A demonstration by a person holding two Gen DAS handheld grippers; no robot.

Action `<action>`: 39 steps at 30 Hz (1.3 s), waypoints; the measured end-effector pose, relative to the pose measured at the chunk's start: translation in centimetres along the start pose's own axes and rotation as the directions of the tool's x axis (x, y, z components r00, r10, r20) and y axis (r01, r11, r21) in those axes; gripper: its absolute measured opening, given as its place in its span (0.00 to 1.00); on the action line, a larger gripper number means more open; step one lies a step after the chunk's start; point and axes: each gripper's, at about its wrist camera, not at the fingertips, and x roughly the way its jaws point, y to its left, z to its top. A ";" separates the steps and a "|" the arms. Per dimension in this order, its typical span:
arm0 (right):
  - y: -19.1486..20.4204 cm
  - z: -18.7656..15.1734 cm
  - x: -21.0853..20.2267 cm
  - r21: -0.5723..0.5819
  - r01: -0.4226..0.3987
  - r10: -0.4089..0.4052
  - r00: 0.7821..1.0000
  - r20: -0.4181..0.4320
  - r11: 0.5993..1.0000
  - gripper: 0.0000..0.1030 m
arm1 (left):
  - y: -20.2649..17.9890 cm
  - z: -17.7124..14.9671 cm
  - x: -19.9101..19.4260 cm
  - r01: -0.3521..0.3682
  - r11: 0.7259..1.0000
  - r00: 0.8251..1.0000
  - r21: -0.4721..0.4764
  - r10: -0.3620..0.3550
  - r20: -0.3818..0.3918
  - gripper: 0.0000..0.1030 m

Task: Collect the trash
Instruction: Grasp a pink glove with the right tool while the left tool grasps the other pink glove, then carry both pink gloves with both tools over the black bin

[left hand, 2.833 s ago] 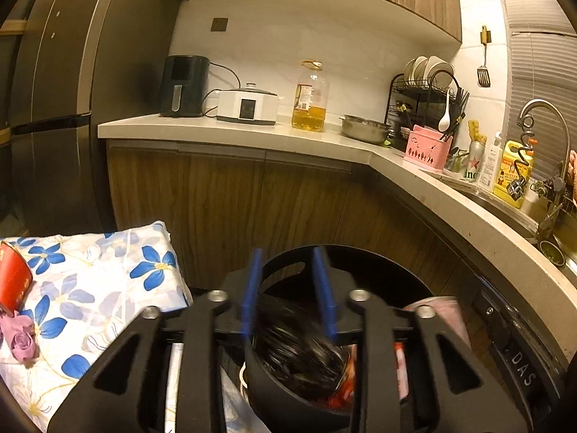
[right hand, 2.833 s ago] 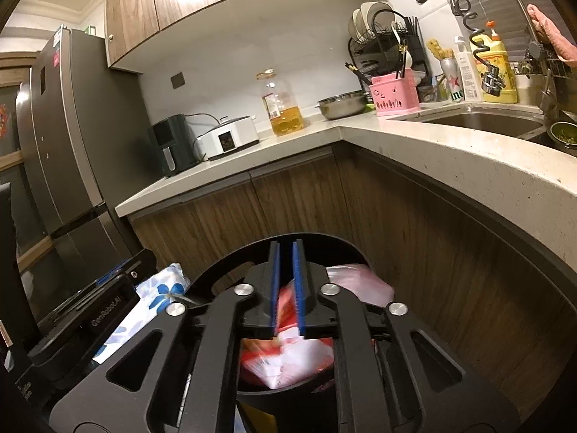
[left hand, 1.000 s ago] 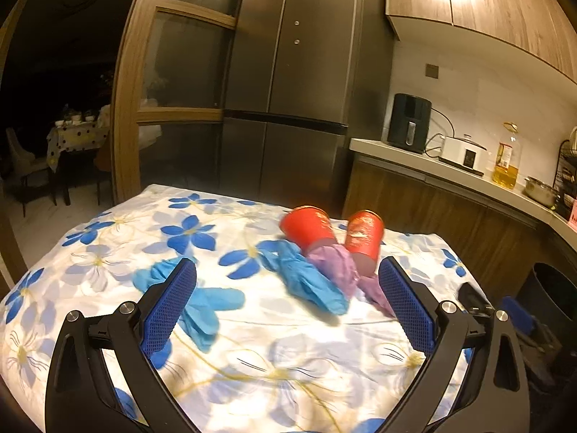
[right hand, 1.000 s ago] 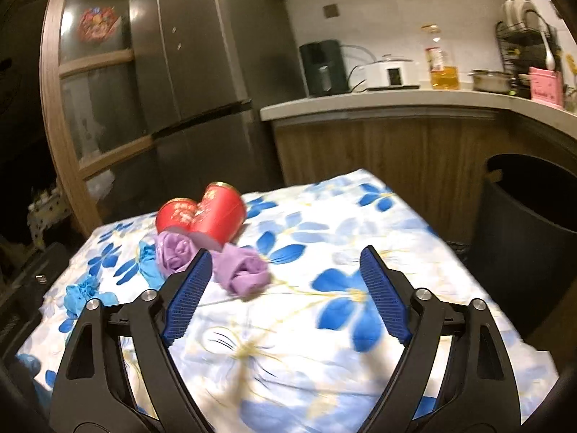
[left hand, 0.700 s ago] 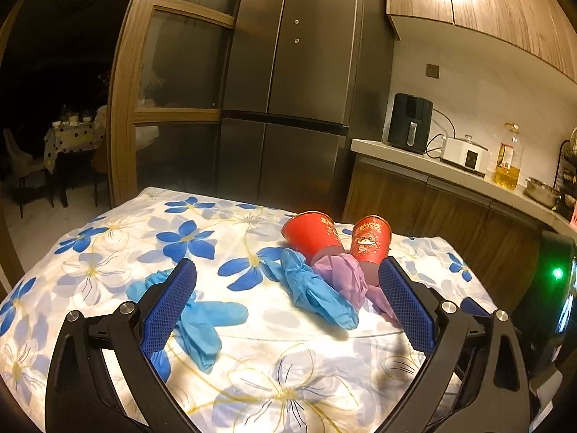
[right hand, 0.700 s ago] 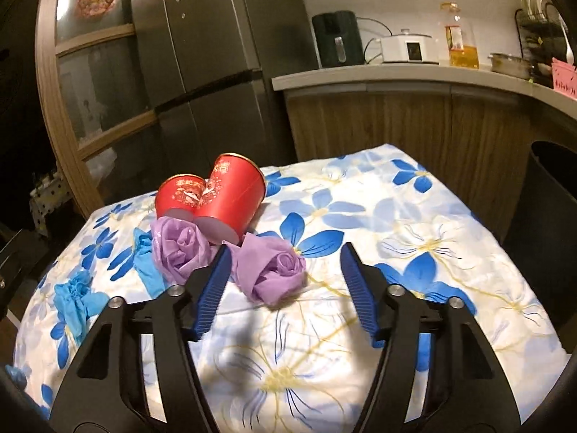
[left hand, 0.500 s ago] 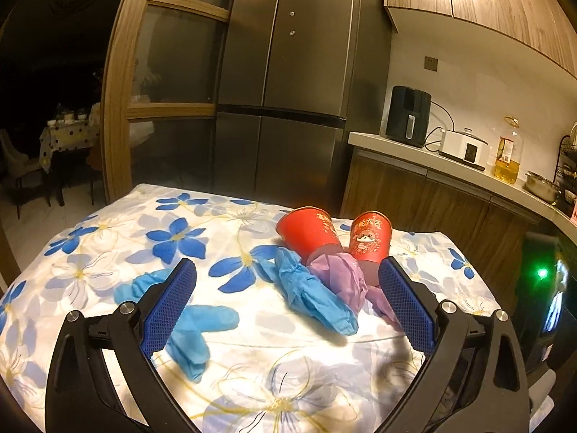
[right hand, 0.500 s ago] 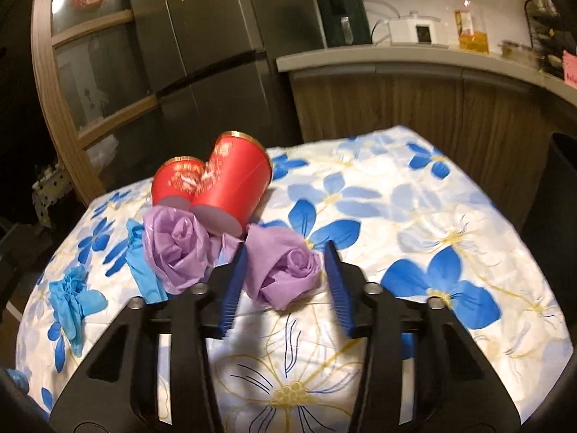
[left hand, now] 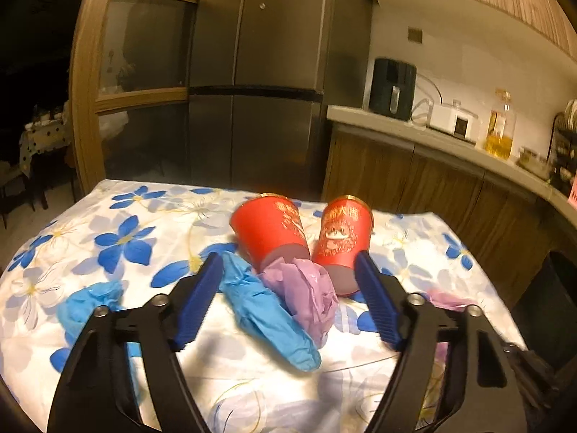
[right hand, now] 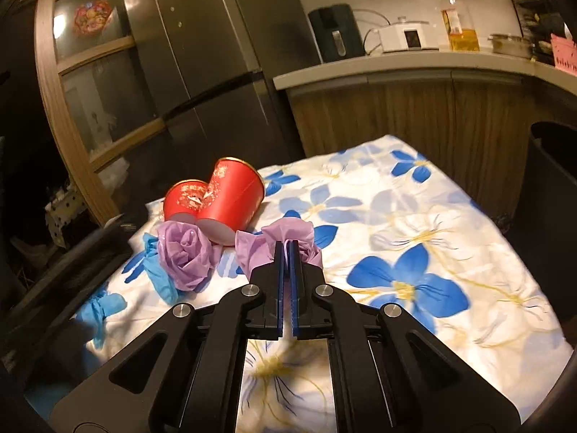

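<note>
Two red paper cups (left hand: 268,231) (left hand: 342,238) lie on their sides on the flowered tablecloth (left hand: 108,223). In front of them lie a blue glove (left hand: 267,314) and a crumpled purple glove (left hand: 306,296). My left gripper (left hand: 288,256) straddles both gloves; its jaws are closing and its pads do not touch them. A second blue glove (left hand: 90,303) lies to the left. In the right wrist view, my right gripper (right hand: 287,249) is shut on another crumpled purple glove (right hand: 274,241), just right of the cups (right hand: 230,198).
A black bin (right hand: 551,216) stands off the table's right edge. Behind the table are a steel fridge (left hand: 270,72) and a wooden counter (right hand: 396,65) with appliances. The cloth (right hand: 414,234) to the right of the pile holds nothing.
My right gripper came up to the purple glove and closed on it. My left gripper moved nearer the cups and gloves, and its jaws narrowed around them.
</note>
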 end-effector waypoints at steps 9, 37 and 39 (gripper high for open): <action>-0.6 0.3 -1.7 -0.009 0.002 -0.002 0.999 0.032 1.000 0.03 | -0.3 -0.9 2.5 -0.002 1.000 0.994 0.016 0.004 -0.106 0.24; -0.9 1.8 -9.5 -0.011 -0.032 0.033 0.987 0.156 0.999 0.02 | 1.0 1.0 -9.9 0.136 0.989 0.989 -0.057 -0.132 0.064 0.00; -1.1 1.9 -10.2 -0.013 -0.029 0.031 0.985 0.168 1.000 0.02 | 0.3 1.0 -10.3 0.153 0.987 0.987 -0.048 -0.150 0.066 0.00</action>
